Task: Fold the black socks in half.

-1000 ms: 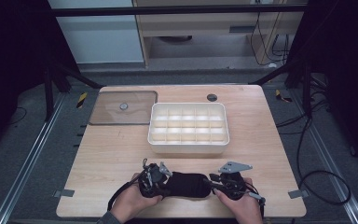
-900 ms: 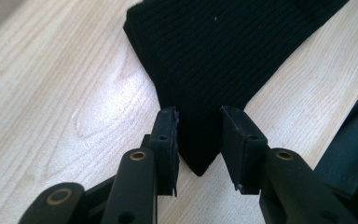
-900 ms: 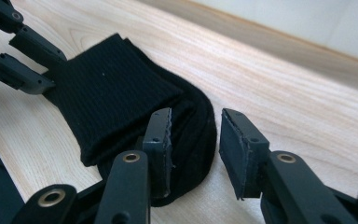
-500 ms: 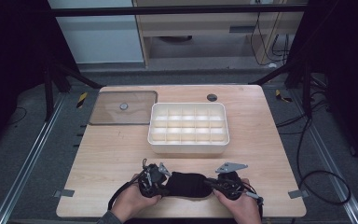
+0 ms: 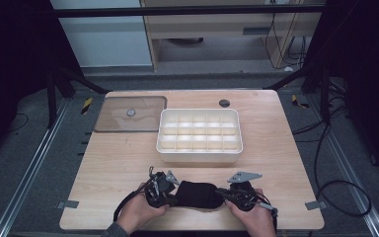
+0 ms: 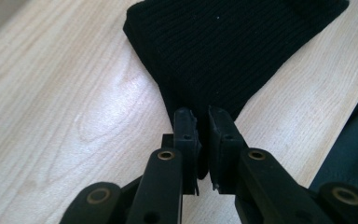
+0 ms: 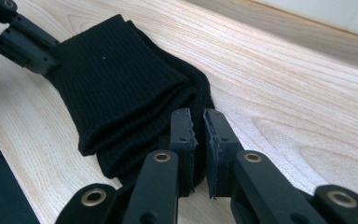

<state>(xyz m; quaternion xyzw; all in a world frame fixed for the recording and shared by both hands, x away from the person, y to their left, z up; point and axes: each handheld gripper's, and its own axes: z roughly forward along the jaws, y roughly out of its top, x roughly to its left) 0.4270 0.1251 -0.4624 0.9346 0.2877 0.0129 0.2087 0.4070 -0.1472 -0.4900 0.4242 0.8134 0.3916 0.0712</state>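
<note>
Black knitted cloth (image 5: pixel 197 194), folded in several layers, lies at the bottom centre of the high view on the wooden table (image 5: pixel 286 148), stretched between both grippers. The left gripper (image 6: pixel 203 122) pinches one end with jaws nearly closed on the fabric; the right gripper (image 7: pixel 199 125) pinches the other end the same way. To do the fold well, I think both grips should stay firm, hands moving together, so the layers stay aligned and the edges meet evenly.

folded black ribbed cloth (image 5: pixel 198 194) lying flat near table's front edge.
</note>
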